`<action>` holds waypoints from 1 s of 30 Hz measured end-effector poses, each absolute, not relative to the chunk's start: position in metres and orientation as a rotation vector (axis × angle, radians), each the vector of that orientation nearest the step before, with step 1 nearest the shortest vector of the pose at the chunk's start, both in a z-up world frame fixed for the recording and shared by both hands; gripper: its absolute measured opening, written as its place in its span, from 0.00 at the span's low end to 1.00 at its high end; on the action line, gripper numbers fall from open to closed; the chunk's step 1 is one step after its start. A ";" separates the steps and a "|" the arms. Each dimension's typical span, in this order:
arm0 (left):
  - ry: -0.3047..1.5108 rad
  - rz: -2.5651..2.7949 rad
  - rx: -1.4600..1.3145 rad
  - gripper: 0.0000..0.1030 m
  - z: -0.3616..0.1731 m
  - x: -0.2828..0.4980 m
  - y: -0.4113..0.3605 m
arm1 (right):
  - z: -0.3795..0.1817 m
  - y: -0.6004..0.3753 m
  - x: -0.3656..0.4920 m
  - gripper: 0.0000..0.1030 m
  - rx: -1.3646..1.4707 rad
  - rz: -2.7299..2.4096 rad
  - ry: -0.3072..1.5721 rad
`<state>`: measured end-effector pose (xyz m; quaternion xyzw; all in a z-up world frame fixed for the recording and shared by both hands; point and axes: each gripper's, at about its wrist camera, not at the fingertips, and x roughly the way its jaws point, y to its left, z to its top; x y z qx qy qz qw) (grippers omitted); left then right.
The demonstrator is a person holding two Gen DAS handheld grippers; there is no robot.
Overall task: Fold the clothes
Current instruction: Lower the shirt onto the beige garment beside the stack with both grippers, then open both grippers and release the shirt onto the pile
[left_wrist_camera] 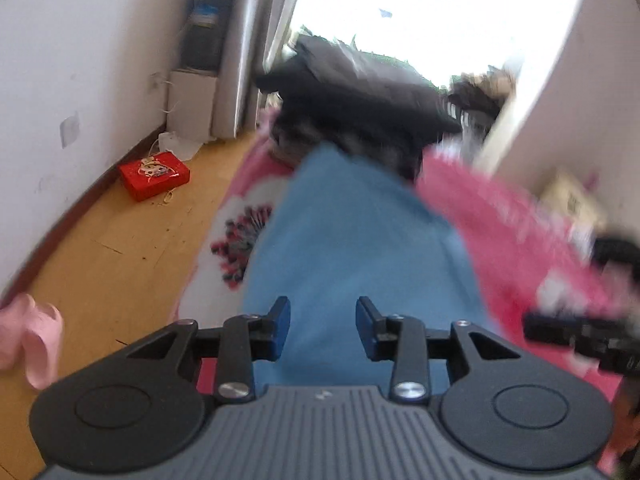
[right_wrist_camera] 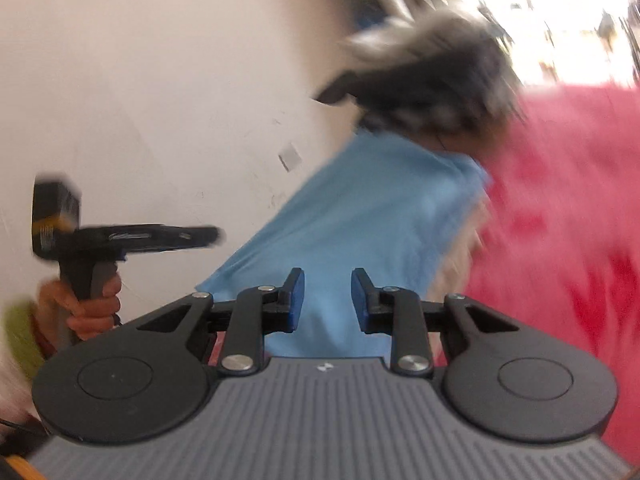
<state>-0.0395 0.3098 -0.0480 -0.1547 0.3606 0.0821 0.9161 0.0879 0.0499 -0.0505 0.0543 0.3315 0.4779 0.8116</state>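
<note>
Blue garment lies on the pink bedspread, both grippers above it with jaws parted and empty.

The only box about is a red box (left_wrist_camera: 154,175) on the wooden floor (left_wrist_camera: 120,256) by the white wall (left_wrist_camera: 60,60), closed, with pale string over its lid; what is inside I cannot tell. The blue garment (left_wrist_camera: 360,240) lies flat along the pink bedspread (left_wrist_camera: 512,220), its far end against a heap of dark clothes (left_wrist_camera: 360,96). The left gripper (left_wrist_camera: 323,322) points down over the garment's near end, fingers apart, nothing between the blue pads (left_wrist_camera: 282,320). The right gripper (right_wrist_camera: 327,300) is tilted and likewise parted over the cloth, pressing on nothing. In the right view, a hand (right_wrist_camera: 94,308) grasps the left gripper's handle, fist wrapped round, a green sleeve (right_wrist_camera: 20,332) behind it. Both views are smeared with blur.
</note>
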 end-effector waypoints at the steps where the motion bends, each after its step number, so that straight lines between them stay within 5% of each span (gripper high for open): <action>1: 0.768 0.178 -0.277 0.36 -0.057 -0.035 0.304 | -0.059 0.060 0.084 0.23 0.061 1.017 0.686; 6: 0.745 0.204 -0.327 0.38 -0.052 -0.051 0.315 | -0.101 0.042 0.081 0.25 0.021 0.957 0.837; 13: 0.694 0.139 -0.325 0.43 -0.035 0.022 0.320 | -0.050 0.070 0.099 0.25 0.028 0.986 0.627; 20: 0.779 0.245 -0.569 0.48 -0.084 0.064 0.366 | -0.103 0.061 0.133 0.23 0.055 0.919 0.740; 30: 0.706 0.118 -0.423 0.47 -0.044 0.135 0.327 | -0.078 0.063 0.169 0.24 0.132 0.965 0.592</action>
